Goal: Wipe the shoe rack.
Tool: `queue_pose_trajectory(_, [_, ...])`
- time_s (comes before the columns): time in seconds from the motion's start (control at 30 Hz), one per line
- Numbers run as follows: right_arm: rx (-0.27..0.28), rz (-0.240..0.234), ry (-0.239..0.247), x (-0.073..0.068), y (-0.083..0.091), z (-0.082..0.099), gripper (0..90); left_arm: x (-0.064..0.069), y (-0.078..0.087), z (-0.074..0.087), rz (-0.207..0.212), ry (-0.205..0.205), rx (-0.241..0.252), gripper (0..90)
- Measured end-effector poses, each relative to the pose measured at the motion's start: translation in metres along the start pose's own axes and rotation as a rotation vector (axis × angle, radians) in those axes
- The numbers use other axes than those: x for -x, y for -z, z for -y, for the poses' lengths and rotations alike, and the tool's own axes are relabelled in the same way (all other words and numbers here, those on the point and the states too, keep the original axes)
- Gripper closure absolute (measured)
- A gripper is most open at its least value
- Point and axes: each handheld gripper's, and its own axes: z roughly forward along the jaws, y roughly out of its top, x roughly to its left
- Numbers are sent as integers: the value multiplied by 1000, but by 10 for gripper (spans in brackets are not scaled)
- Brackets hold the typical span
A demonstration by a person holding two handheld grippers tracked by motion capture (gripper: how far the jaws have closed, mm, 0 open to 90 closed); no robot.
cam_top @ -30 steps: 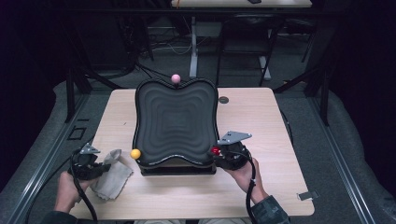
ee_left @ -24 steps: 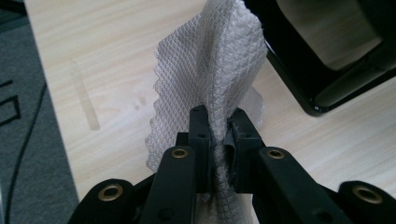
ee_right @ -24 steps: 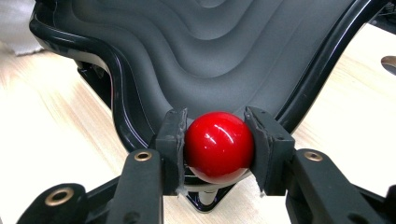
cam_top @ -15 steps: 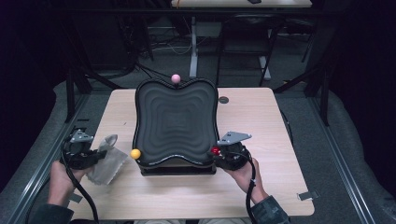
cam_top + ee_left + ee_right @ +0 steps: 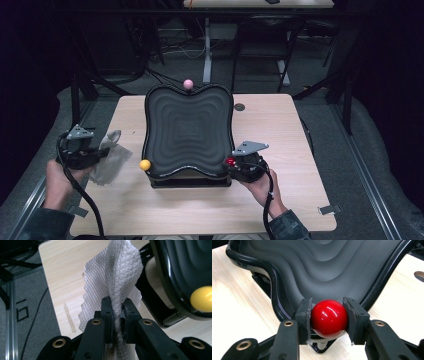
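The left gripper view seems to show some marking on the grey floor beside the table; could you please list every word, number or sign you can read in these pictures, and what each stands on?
Marking on the grey floor, left of the table: two dark characters, turned sideways and cut by the frame edge; they look like "10" or "01", not certain.
Cloth, black tray, red ball, yellow ball: no text.

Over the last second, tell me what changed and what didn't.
The left tongs, shut on the cloth, lifted it off the table and carried it left, away from the tray. The right tongs stayed clamped on the red ball; the yellow ball and pink ball stayed put.
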Motion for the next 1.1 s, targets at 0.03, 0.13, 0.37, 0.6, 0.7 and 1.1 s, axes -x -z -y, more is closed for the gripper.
queue_pose_trajectory(0.03, [0,0,-4,0,0,0,598,-1,2,-3,-5,-3,5,819])
queue_pose_trajectory(0.13, [0,1,-4,-1,0,0,598,-1,10,-15,-16,-17,21,820])
queue_pose_trajectory(0.37, [4,-3,-3,-1,0,0,598,5,15,-36,-24,-57,35,819])
queue_pose_trajectory(0.6, [2,8,-1,-1,0,1,598,12,18,-60,-29,-98,58,820])
queue_pose_trajectory(0.7, [4,9,-1,-1,0,1,598,17,18,-74,-22,-120,74,820])
queue_pose_trajectory(1.1, [8,4,-3,-1,0,1,598,37,3,-121,13,-169,102,820])
